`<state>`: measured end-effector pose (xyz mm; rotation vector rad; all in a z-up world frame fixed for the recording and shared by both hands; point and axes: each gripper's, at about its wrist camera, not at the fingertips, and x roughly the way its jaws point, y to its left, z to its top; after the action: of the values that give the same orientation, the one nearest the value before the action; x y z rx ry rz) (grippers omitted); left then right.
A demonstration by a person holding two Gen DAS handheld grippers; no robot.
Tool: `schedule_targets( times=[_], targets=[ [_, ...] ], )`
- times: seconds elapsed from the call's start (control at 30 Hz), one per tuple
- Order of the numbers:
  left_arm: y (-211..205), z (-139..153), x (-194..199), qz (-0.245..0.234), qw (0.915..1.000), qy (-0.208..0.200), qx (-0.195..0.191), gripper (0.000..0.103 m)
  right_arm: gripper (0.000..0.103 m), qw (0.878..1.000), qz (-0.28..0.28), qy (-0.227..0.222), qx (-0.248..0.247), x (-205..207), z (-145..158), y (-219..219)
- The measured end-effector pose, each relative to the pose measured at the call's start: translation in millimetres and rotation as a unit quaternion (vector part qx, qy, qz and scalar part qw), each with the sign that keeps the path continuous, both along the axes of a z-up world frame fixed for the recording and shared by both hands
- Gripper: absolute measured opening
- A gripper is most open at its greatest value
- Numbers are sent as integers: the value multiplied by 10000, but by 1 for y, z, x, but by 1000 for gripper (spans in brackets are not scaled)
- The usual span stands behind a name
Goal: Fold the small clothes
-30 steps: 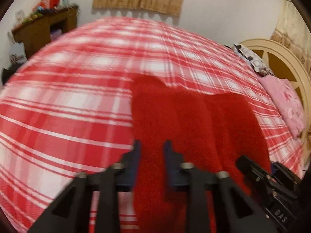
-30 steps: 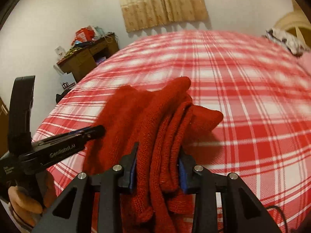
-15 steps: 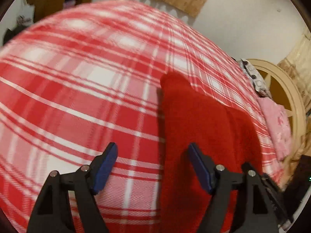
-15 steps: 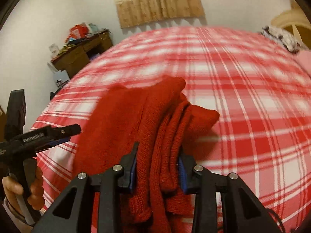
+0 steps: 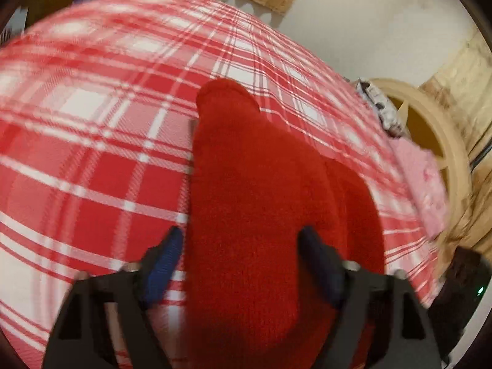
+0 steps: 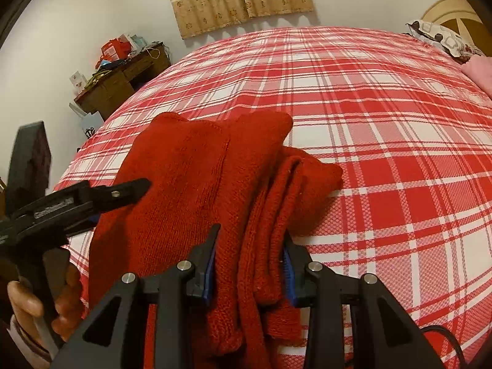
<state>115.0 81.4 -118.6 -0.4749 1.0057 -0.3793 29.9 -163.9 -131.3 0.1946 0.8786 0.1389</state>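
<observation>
On the red plaid bed [image 6: 384,129] your red sweater [image 6: 196,178] lies partly folded, near the closer edge. Your right gripper [image 6: 249,264] is clenched on the bunched layers along the sweater's right side. Your left gripper [image 5: 240,255] is spread wide over the sweater's left part, fingers [image 5: 163,264] straddling the cloth, gripping nothing. Far left stands a cluttered desk [image 6: 120,77].
</observation>
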Motion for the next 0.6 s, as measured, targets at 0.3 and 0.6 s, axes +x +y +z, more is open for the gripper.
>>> schedule_targets(
  times=[0.3, 0.6],
  targets=[
    [-12, 33, -16, -29, 9948, -622, 807, 42, 36, 9975, 170, -224, -655, -7, 25, 31],
    [26, 57, -26, 486, 9872, -892, 1232, 42, 31, 9944, 677, -523, -626, -7, 41, 76]
  ],
)
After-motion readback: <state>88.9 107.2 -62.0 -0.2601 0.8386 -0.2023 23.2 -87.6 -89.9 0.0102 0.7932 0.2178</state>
